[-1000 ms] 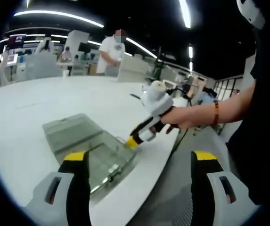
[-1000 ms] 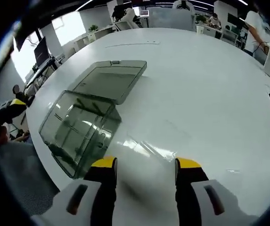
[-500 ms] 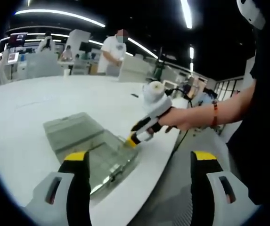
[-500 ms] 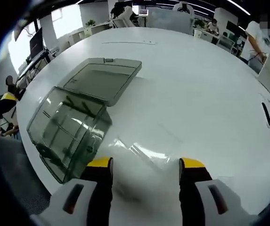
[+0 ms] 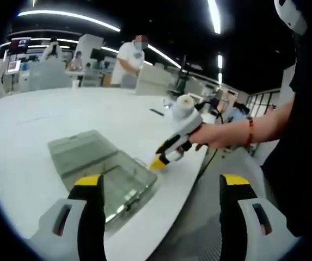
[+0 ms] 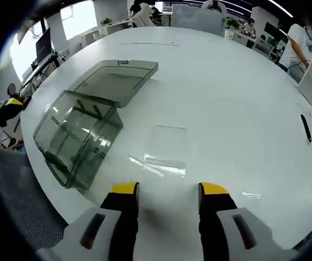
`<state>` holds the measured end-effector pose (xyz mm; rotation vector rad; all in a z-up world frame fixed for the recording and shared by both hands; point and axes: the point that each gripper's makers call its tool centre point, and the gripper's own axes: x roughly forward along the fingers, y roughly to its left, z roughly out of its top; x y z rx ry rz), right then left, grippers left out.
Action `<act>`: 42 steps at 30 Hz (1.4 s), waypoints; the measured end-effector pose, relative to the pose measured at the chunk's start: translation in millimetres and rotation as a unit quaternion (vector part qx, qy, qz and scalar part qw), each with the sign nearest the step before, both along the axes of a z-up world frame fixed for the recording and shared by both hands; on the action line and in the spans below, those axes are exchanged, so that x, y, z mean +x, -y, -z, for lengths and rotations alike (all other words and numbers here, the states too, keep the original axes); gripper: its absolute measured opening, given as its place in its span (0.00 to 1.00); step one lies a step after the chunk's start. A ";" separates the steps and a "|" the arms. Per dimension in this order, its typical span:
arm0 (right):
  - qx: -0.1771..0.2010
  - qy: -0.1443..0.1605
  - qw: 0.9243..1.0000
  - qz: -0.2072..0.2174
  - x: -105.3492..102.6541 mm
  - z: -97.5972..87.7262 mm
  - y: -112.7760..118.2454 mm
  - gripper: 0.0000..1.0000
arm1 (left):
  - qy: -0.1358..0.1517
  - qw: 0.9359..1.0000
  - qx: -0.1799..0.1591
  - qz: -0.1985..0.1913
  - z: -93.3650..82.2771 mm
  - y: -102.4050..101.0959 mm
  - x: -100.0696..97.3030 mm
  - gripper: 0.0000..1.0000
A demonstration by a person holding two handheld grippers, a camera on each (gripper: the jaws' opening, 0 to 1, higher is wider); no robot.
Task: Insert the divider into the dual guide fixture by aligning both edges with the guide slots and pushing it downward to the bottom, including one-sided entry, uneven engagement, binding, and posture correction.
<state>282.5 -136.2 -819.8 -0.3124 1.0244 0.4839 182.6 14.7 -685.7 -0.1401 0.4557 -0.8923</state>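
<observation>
- Right gripper (image 6: 163, 190) hangs over the table (image 6: 243, 109), jaws apart with nothing between them. A second ago they stood wider; the gap has narrowed somewhat.
- Divider (image 6: 164, 152), a clear flat sheet, lies on the table just ahead of the right jaws, near the box (image 6: 77, 138) but apart from it. It sat nearer the box's corner in the earlier right gripper view; now it shows more centred between the jaw tips. The whole view has shifted, so this is likely the camera lining up, not the sheet moving.
- Reading: approach to pick-up under way; insertion not begun.
- Divider lies flat, face up. Its long axis seems to run away from the jaws, toward the far side of the table; edges are faint, so not certain.
- Box is smoky clear, open, its lid (image 6: 115, 81) laid flat beyond it. Guide slots inside cannot be made out.
- Left gripper (image 5: 161, 187) is held off the near table edge, jaws wide apart and empty, no change over the second.
- In the left gripper view the right gripper's tip has moved from touching the box's corner to just beside it.
- A flat sheet on a smooth top will likely be hard to lift by an edge.
</observation>
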 end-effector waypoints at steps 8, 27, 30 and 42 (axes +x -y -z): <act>0.021 0.013 0.999 -0.023 -1.9 -3.1 -7.4 0.34 | 0.000 1.000 -0.001 0.002 -0.3 0.7 -0.2 0.85; 0.016 0.015 0.999 -0.026 2.6 -4.5 -7.8 0.29 | -0.001 1.000 -0.004 -0.001 -2.6 -0.2 1.3 0.84; 0.017 0.017 0.999 -0.026 3.3 -7.5 -7.7 0.29 | 0.000 1.000 -0.004 0.000 -3.1 0.0 1.6 0.84; 0.013 -0.022 0.999 -0.026 -1.5 0.0 0.9 0.30 | 0.001 1.000 -0.006 0.000 -4.8 2.0 1.9 0.83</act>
